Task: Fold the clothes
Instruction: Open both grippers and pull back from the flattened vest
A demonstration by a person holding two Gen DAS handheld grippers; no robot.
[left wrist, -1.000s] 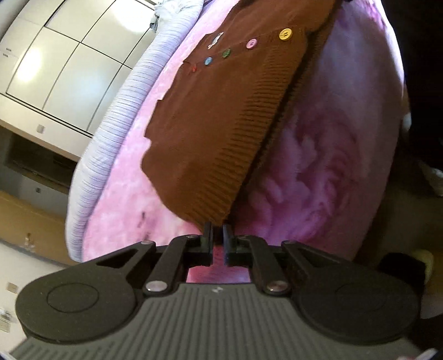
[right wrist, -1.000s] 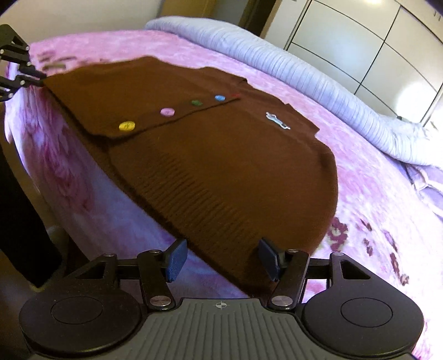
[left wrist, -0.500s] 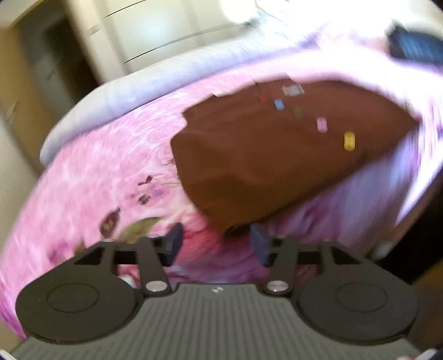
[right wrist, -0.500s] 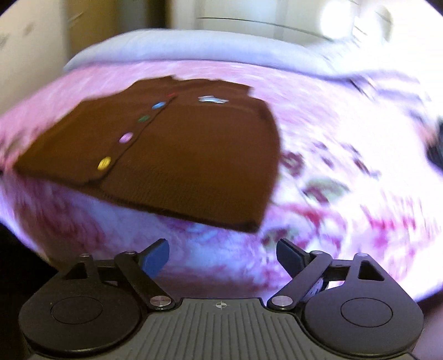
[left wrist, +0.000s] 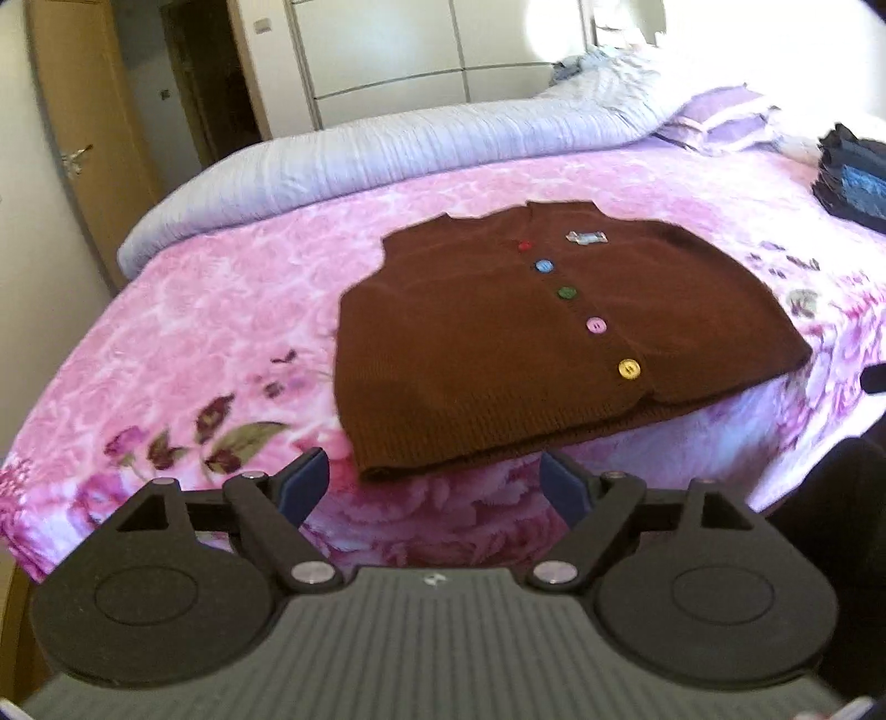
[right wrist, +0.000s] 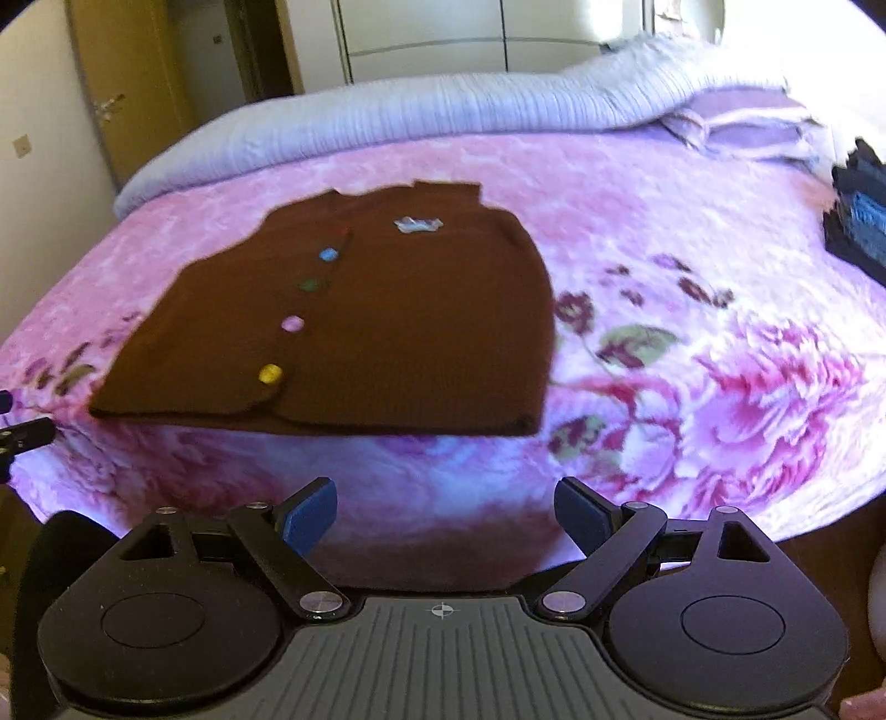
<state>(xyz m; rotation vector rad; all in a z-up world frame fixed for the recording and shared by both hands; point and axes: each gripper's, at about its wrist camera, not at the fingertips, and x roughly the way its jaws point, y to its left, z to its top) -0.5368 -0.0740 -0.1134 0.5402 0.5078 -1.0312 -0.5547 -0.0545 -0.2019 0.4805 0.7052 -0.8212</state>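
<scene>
A brown knitted vest (left wrist: 498,343) with a row of coloured buttons (left wrist: 597,325) lies flat on the pink flowered bedspread (left wrist: 221,310), its hem along the bed's near edge. My left gripper (left wrist: 433,476) hovers above and in front of the hem's left corner; its jaws are opening and nothing is between them. In the right wrist view the vest (right wrist: 387,332) lies to the left of centre, and my right gripper (right wrist: 446,501) hangs open and empty in front of the hem's right corner, clear of the cloth.
A lilac ribbed quilt (left wrist: 415,144) is bunched along the far side of the bed, with pillows (left wrist: 720,116) at the back right. A dark folded pile (right wrist: 858,232) sits at the bed's right edge. White wardrobe doors (left wrist: 387,50) and a wooden door (left wrist: 72,138) stand behind.
The left gripper let go of the vest's hem corner and opened wide. The right gripper opened wider. Both rose, drew back from the hem and rolled level; the vest now lies flat.
</scene>
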